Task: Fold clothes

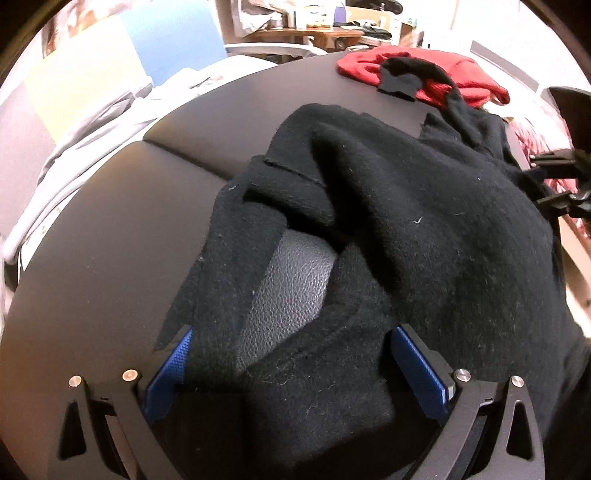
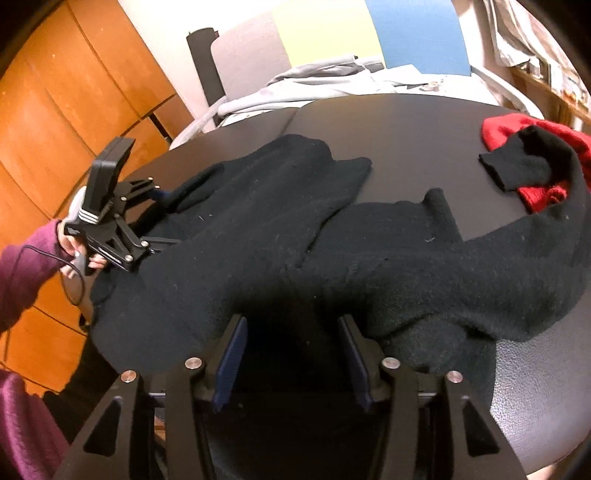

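A black knit sweater (image 1: pixel 424 221) lies crumpled across a dark leather-topped table (image 1: pixel 110 240). My left gripper (image 1: pixel 293 328) stands open at the sweater's near edge, a fold of the knit lying between its blue pads (image 1: pixel 170 369). In the right wrist view the same sweater (image 2: pixel 258 229) spreads ahead. My right gripper (image 2: pixel 291 319) is open too, with black cloth bunched between its fingers. The left gripper (image 2: pixel 168 218) shows there at the sweater's far-left edge, held by a hand in a purple sleeve (image 2: pixel 26 266). The right gripper (image 1: pixel 535 181) shows at the right edge. One sleeve cuff (image 2: pixel 517 162) rests on a red garment (image 2: pixel 506 127).
The red garment (image 1: pixel 469 74) sits at the table's far corner. Grey clothing (image 2: pixel 314 81) is heaped beyond the table's back edge, before coloured panels. An orange wooden cabinet (image 2: pixel 74 110) stands on the left. A cluttered desk (image 1: pixel 306 26) is far behind.
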Tool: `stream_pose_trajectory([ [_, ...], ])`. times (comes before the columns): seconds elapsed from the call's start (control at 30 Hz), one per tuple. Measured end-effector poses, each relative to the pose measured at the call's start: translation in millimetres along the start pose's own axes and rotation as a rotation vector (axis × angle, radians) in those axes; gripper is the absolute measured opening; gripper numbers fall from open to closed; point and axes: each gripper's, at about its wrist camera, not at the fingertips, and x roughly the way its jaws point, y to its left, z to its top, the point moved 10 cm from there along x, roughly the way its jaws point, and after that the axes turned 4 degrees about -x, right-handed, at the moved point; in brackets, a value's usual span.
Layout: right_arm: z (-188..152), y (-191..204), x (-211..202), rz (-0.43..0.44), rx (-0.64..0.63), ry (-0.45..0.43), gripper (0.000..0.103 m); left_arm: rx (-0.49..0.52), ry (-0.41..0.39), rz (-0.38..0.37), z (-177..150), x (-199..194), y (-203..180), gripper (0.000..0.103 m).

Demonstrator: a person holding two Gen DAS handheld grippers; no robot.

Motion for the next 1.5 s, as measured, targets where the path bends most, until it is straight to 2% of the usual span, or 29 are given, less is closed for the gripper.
stream_pose_trajectory([
  [0.03,0.2,-1.2,0.7,-0.021,-0.004,-0.002,0.035,-0.005,0.004,-0.001,0.1,0.2,0.5,0.103],
  [0.07,1.4,-2.5,0.9,-0.029,-0.004,-0.005,0.019,-0.01,0.009,-0.001,0.2,0.5,0.9,0.103],
  [0.13,4.2,-4.4,-0.8,-0.035,0.005,-0.017,0.012,-0.016,-0.02,0.015,1.4,-10.3,1.5,0.087],
  [0.2,6.6,-4.5,-5.2,-0.041,0.023,-0.043,0.008,-0.021,-0.053,0.033,2.8,-22.8,2.1,0.046],
  [0.23,7.8,-4.6,-7.4,-0.044,0.032,-0.056,0.006,-0.023,-0.07,0.042,3.4,-29.1,2.4,0.033],
  [0.27,9.0,-4.7,-9.6,-0.046,0.04,-0.069,0.005,-0.026,-0.087,0.051,4.1,-35.4,2.7,0.015],
  [0.33,17.4,-3.1,-17.7,-0.052,0.04,-0.103,0.005,-0.031,-0.121,0.069,5.4,-48.3,3.3,0.015],
  [0.43,48.3,1.4,-33.9,-0.083,-0.006,-0.173,0.005,-0.039,-0.172,0.096,7.2,-67.7,4.2,0.015],
  [0.47,64.2,2.0,-36.7,-0.091,-0.019,-0.199,0.005,-0.058,-0.187,0.11,22.1,-68.2,4.5,0.014],
  [0.7,187.0,4.3,-52.4,-0.137,-0.098,-0.387,0.004,-0.225,-0.305,0.254,52.9,-110.3,71.2,0.014],
  [0.8,235.4,7.2,-61.0,-0.157,-0.13,-0.481,0.005,-0.265,-0.368,0.312,71.5,-113.2,92.8,0.014],
  [0.87,251.1,7.1,-55.7,-0.212,-0.161,-0.532,0.005,-0.28,-0.342,0.369,70.4,-99.1,107.0,0.015],
  [0.9,254.5,4.4,-47.2,-0.244,-0.173,-0.533,0.005,-0.287,-0.324,0.399,68.8,-91.1,114.1,0.021],
  [0.93,252.9,-5.2,-27.5,-0.269,-0.152,-0.488,0.005,-0.294,-0.306,0.429,67.1,-83.2,121.2,0.024],
  [1.0,245.5,-28.6,18.4,-0.315,-0.089,-0.366,0.013,-0.307,-0.269,0.489,63.7,-67.7,135.1,0.051],
  [1.03,234.2,-45.0,48.1,-0.33,-0.032,-0.267,0.022,-0.314,-0.25,0.519,61.9,-60.1,141.9,0.054],
  [1.07,220.0,-62.2,79.2,-0.34,0.032,-0.157,0.022,-0.32,-0.232,0.549,60.2,-52.7,148.7,0.054],
  [1.1,209.1,-73.0,93.1,-0.347,0.075,-0.109,0.022,-0.326,-0.213,0.579,58.4,-45.3,155.5,0.055],
  [1.13,199.4,-81.8,101.5,-0.354,0.111,-0.081,0.022,-0.353,-0.185,0.569,49.1,-38.3,159.4,0.054],
  [1.23,190.0,-80.9,86.1,-0.299,0.163,-0.167,0.024,-0.44,-0.193,0.498,29.1,-40.4,164.7,0.058],
  [1.27,190.8,-74.2,78.5,-0.273,0.146,-0.197,0.025,-0.457,-0.204,0.482,27.6,-44.1,166.6,0.069],
  [1.3,193.3,-69.0,74.1,-0.25,0.125,-0.212,0.026,-0.474,-0.216,0.467,26.2,-47.9,168.6,0.072],
  [1.37,201.1,-62.4,73.4,-0.2,0.09,-0.214,0.03,-0.507,-0.238,0.435,23.5,-55.6,172.5,0.072],
  [1.43,209.8,-61.7,81.7,-0.181,0.066,-0.176,0.033,-0.54,-0.261,0.403,20.9,-63.4,176.4,0.073],
  [1.5,220.4,-64.8,93.3,-0.178,0.035,-0.131,0.036,-0.476,-0.248,0.392,35.7,-60.8,168.4,0.084],
])
